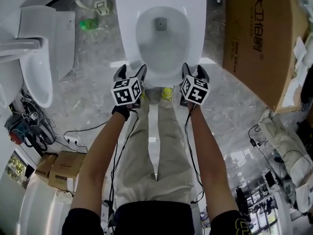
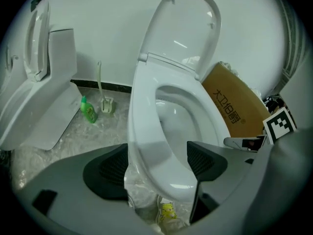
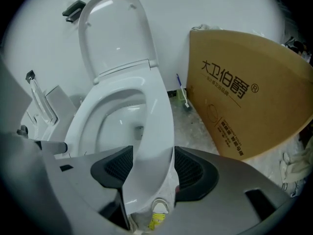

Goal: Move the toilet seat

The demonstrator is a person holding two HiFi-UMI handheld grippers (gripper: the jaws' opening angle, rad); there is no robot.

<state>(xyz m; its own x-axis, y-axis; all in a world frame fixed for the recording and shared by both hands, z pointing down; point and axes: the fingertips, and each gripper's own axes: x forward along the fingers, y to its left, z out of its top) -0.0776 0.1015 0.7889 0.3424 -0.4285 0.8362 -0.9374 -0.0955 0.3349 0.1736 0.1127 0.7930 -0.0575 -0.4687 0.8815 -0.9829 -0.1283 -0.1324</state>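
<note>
The toilet seat lies flat on the bowl with the lid standing upright behind it. In the head view its long axis runs from the hinge at 12 o'clock to the front edge at 6 o'clock, straight away from the person.

Both grippers are at that front edge. The left gripper is at about 7 o'clock on the ring and the right gripper at about 5 o'clock, so neither is clearly nearer.

In the left gripper view the fingers stand wide, with the front-left curve of the seat between them and a gap on the right side. In the right gripper view the fingers are also apart. The rim passes between them edge-on and looks close to both pads, but I judge it is not yet pinched.

The next move likely turns on closing both pairs on the rim and swinging the front edge up towards 12 o'clock about the hinge, both sides rising together.
</note>
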